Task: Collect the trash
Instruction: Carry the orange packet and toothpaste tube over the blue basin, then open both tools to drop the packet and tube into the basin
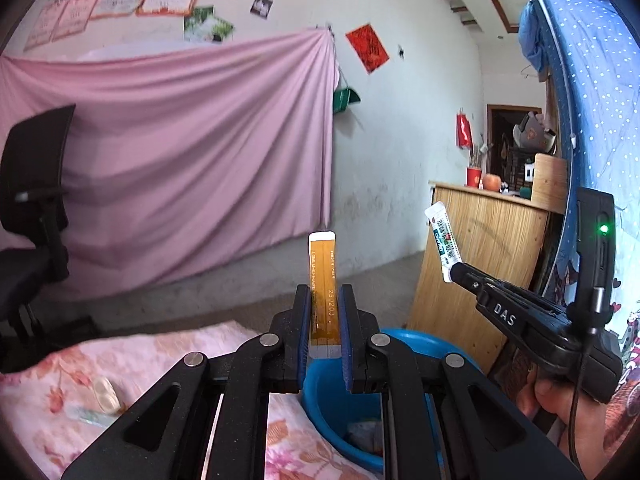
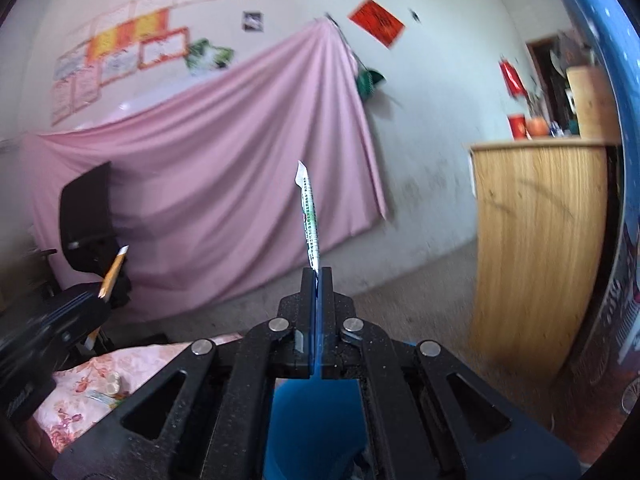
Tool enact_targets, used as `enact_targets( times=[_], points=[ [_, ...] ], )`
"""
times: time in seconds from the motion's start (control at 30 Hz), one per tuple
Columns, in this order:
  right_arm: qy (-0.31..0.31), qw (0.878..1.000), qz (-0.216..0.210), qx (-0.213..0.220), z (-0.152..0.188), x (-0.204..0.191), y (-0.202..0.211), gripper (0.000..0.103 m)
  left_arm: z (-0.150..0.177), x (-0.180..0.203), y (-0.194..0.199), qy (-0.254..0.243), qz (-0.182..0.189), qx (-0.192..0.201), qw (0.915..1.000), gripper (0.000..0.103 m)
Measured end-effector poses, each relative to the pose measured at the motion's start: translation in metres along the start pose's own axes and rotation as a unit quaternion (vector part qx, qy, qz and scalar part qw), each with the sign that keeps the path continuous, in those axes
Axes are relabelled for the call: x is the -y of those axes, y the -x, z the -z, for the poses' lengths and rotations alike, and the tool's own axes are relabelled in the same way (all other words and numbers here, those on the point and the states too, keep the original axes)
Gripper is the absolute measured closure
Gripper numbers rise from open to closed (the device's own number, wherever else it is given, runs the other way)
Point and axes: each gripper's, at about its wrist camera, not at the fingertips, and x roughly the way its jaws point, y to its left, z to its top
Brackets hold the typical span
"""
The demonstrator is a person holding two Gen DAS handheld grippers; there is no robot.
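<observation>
Blue bucket (image 1: pixel 340 396) is mostly hidden behind both tongs; something's inside, probably wrappers. Left gripper (image 1: pixel 325 300) clenches an orange sachet (image 1: pixel 322 264) upright above it. Right gripper (image 2: pixel 317 276) pinches a green-white sachet (image 2: pixel 310 220), long axis pointing up.

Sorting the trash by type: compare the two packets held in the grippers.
The left gripper holds an orange-brown packet; the right gripper holds a white packet with green print. The orange-brown packet is gripped around its lower half, the white one only by its bottom end. The orange-brown packet stands upright, the white one leans in the left view. Both are slim stick packets above the blue bucket.
</observation>
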Motion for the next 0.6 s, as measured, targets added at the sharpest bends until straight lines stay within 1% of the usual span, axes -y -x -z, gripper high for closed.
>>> enact_targets(
  times=[0.03, 0.17, 0.27, 0.33, 0.4, 0.57, 0.6],
  points=[
    [-0.004, 1.000, 0.004, -0.012, 0.001, 0.003, -0.005, 0.074, -0.001, 0.002, -0.004, 0.000, -0.001, -0.011, 0.9999, 0.092],
    [-0.014, 0.998, 0.014, -0.052, 0.008, 0.014, -0.020, 0.074, -0.002, 0.008, -0.029, 0.000, 0.004, -0.078, 0.9969, 0.092],
    [-0.022, 0.997, 0.014, -0.068, 0.013, 0.019, -0.025, 0.073, 0.000, 0.011, -0.045, -0.005, 0.003, -0.119, 0.9929, 0.092],
    [-0.030, 0.996, 0.009, -0.080, 0.016, 0.022, -0.029, 0.073, 0.001, 0.012, -0.051, 0.000, 0.004, -0.131, 0.9914, 0.092],
    [-0.042, 0.994, 0.004, -0.096, 0.019, 0.027, -0.035, 0.073, 0.000, 0.014, -0.058, 0.004, 0.012, -0.143, 0.9896, 0.092],
    [-0.064, 0.991, 0.007, -0.119, 0.025, 0.039, -0.042, 0.073, -0.002, 0.021, -0.072, 0.008, 0.029, -0.169, 0.9851, 0.092],
    [-0.065, 0.990, 0.008, -0.121, 0.025, 0.040, -0.043, 0.073, 0.000, 0.019, -0.071, 0.013, 0.028, -0.171, 0.9847, 0.092]
  ],
)
